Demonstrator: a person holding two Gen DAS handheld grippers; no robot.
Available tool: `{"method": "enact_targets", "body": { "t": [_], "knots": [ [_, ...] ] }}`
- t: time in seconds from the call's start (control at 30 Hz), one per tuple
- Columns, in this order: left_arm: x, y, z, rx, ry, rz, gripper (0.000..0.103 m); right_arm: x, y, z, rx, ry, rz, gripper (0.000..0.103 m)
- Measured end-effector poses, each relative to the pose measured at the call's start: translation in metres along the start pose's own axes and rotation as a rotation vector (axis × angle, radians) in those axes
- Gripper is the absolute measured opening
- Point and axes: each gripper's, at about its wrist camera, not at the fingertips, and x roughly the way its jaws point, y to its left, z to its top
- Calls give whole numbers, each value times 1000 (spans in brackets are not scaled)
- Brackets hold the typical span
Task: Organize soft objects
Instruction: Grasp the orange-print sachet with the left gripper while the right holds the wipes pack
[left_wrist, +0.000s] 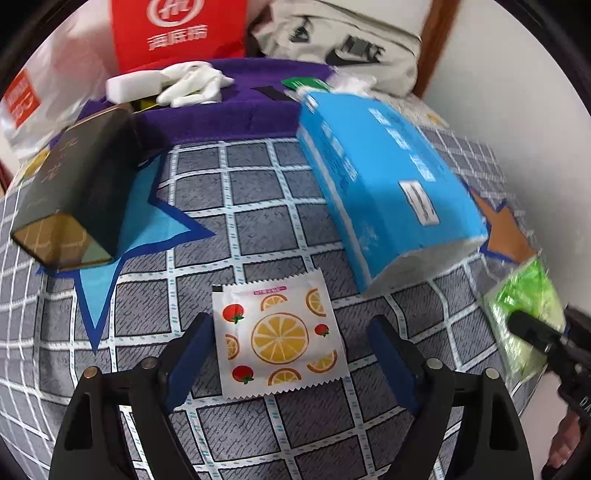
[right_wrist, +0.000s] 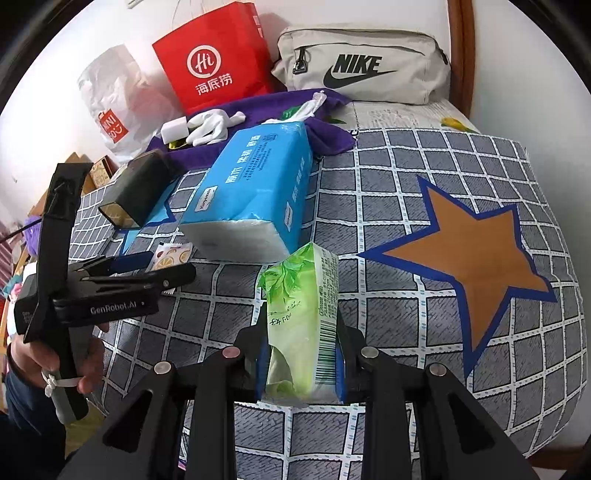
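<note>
Left tongs (left_wrist: 284, 354) stand wide open astride the fruit-print sachet (left_wrist: 279, 338), which lies flat on the bed (right_wrist: 424, 162), pads clear of it. Right tongs (right_wrist: 301, 363) are clamped on the green tissue pack (right_wrist: 301, 314), just in front of the blue tissue pack (right_wrist: 255, 184).

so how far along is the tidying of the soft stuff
Nothing looks sorted yet. In hand: right claw shut on the green tissue pack; left claw, open, straddles the fruit-print sachet. Left: blue tissue pack, white gloves.
</note>
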Motion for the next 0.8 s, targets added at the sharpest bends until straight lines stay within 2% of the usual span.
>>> {"method": "enact_targets", "body": {
  "t": [0.23, 0.33, 0.43, 0.5, 0.6, 0.8],
  "knots": [
    [3, -6, 0, 29, 4, 44, 86, -7, 5, 5, -22, -19, -4, 27],
    [2, -10, -3, 49, -13, 82, 83, -12, 5, 6, -29, -25, -13, 27],
    [-2, -12, -5, 61, -22, 77, 62, -18, 7, 7, -35, -33, -18, 27],
    [-5, -11, -4, 62, -16, 68, 42, -22, 9, 7, -36, -42, -20, 27],
    [-12, -5, -3, 64, -16, 49, 34, -28, 12, 8, -35, -54, -25, 27],
    [-34, 18, 1, 23, -45, 5, 29, -37, 20, 13, -28, -82, -27, 27]
  ]
}}
